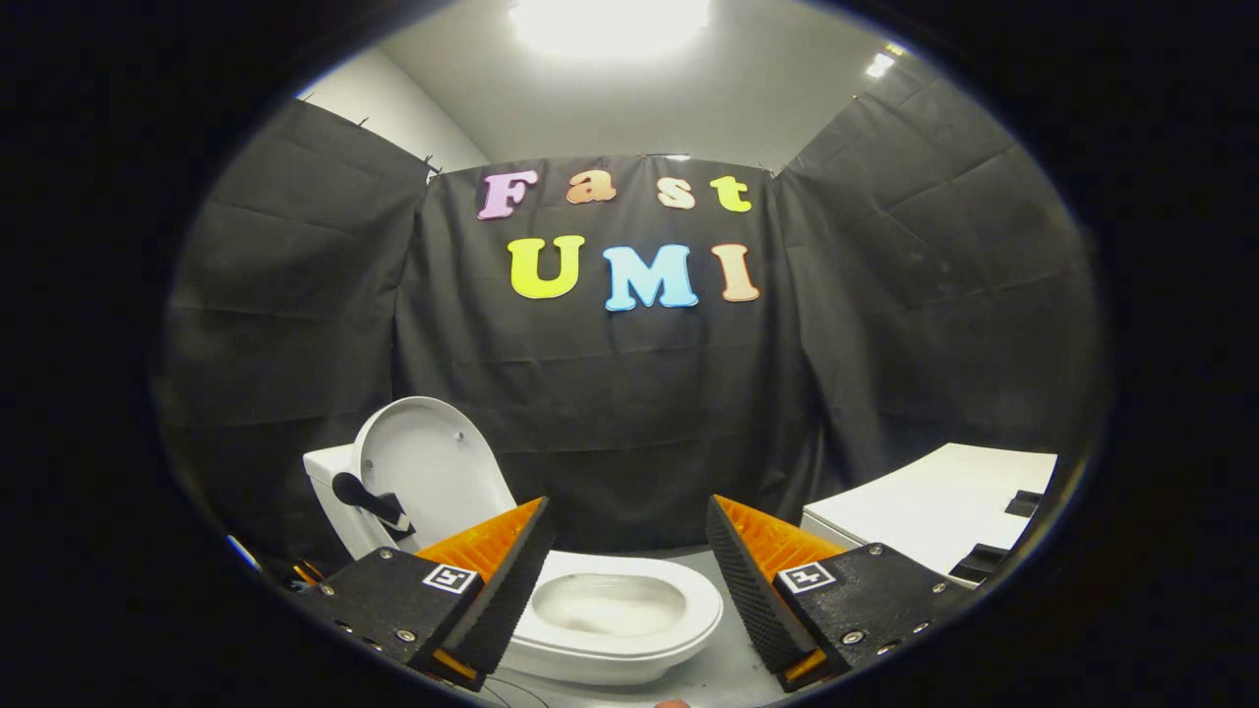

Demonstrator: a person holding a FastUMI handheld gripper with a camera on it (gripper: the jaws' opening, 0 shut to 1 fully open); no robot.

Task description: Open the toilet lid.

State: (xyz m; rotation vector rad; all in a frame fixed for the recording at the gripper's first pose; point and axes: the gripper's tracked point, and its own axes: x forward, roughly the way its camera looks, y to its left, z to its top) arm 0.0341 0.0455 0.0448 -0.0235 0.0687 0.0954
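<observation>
Toilet lid (430, 462) upright, glossy white oval; bowl (610, 605) exposed between spread, empty, ribbed black-orange fingers (511, 580).

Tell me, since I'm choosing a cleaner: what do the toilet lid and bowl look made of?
Toilet lid, raised: thin, smooth, probably white plastic. Bowl: thick glossy white rim, likely glazed ceramic. Hand-held gripper open, touching neither.

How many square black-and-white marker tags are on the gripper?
2: one square black-and-white marker tag on the left finger block, one on the right. The open gripper hovers before the white toilet bowl.
</observation>
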